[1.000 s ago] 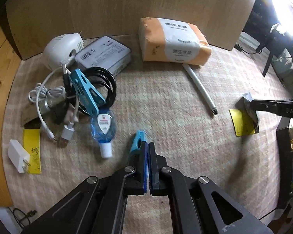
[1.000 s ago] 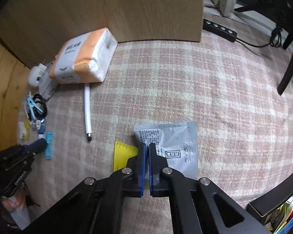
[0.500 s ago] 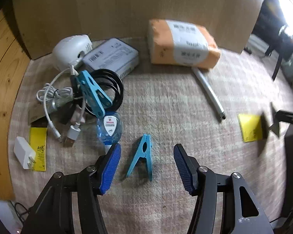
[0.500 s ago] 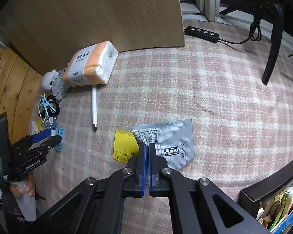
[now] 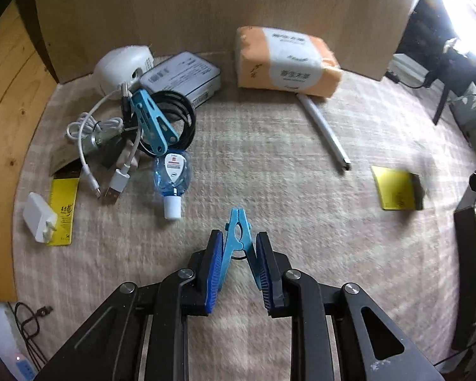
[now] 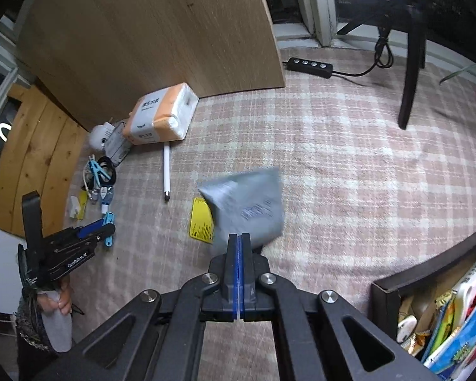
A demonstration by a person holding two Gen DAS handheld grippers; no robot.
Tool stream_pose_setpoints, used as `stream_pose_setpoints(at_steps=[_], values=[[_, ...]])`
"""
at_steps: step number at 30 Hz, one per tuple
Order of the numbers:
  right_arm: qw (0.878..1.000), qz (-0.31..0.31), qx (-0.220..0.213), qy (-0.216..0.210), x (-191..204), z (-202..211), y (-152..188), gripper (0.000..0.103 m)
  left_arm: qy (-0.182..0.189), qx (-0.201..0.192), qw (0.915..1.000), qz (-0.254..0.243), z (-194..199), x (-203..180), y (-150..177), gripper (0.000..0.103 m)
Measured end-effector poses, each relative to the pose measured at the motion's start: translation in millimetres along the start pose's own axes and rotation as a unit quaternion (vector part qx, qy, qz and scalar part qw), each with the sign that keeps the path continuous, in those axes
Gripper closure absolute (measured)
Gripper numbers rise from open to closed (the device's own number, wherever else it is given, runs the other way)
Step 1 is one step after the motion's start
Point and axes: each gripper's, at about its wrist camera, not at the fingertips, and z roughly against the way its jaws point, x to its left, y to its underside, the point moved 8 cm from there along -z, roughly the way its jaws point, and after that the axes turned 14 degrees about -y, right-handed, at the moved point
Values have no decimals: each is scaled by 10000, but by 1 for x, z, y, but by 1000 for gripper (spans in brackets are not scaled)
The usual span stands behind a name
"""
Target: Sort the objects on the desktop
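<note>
Left gripper (image 5: 238, 260): jaws have just been closing, now pinching the small blue clothespin (image 5: 237, 234) by its handle end, tip pointing away. Right gripper (image 6: 237, 244): jaws pressed together on the edge of a grey foil pouch (image 6: 247, 206) — blurred, apparently lifted off the plaid cloth (image 6: 349, 190). Yellow card (image 6: 201, 223) lies just beside it. Farther out — white pen (image 5: 323, 133), orange tissue pack (image 5: 285, 62), cable pile with a second blue clothespin (image 5: 152, 120).
</note>
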Motion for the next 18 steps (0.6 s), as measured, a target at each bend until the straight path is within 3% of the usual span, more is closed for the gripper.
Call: stream_pose_setpoints(at_steps=[5, 7, 8, 10, 11, 12, 15, 18], values=[[9998, -37, -153, -118, -7, 22, 9, 103, 43, -189, 9996, -203, 23, -24, 6, 80], [9998, -69, -23, -187, -10, 22, 12, 102, 62, -267, 9994, -231, 33, -28, 12, 80], [9996, -162, 18, -214, -13, 20, 12, 98, 80, -287, 9993, -208, 36, -27, 13, 80], [9998, -139, 56, -103, -15, 12, 10, 80, 174, -300, 9993, -168, 38, -32, 14, 80], [9998, -14, 173, 33, -14, 1, 8, 53, 178, -300, 9993, -166, 40, -28, 22, 80], [9996, 104, 218, 143, -12, -8, 6, 40, 180, -299, 9992, -181, 46, -22, 27, 80], [9979, 371, 339, 420, -5, -36, -5, 40, 187, -318, 9992, -170, 52, -22, 39, 80], [9961, 372, 714, 374, 1, -74, -18, 38, 180, -312, 9993, -78, 59, -15, 49, 80]])
